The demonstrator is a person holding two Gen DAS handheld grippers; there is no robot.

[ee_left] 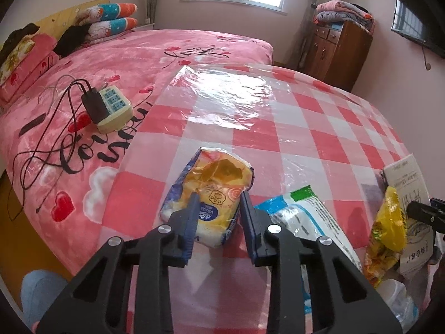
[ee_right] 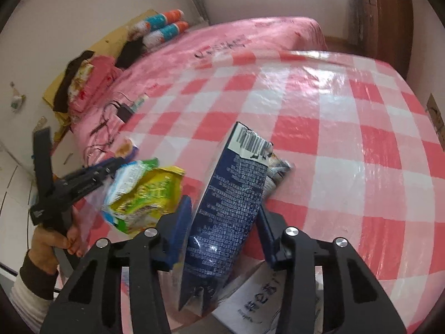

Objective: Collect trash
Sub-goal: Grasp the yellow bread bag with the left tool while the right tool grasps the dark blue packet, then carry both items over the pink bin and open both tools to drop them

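Your left gripper (ee_left: 218, 208) has its jaws pinching the yellow tissue pack (ee_left: 211, 194), which lies on the checked tabletop (ee_left: 306, 105) with its long axis running straight away from you, in line with the jaws. Your right gripper (ee_right: 225, 217) has its jaws against the sides of the dark blue carton (ee_right: 233, 194), tilted up and leaning far-right. Between the two hands lie the yellow-green snack wrapper (ee_right: 144, 194) and a blue-and-white wrapper (ee_left: 303, 211), both nearer your left gripper.
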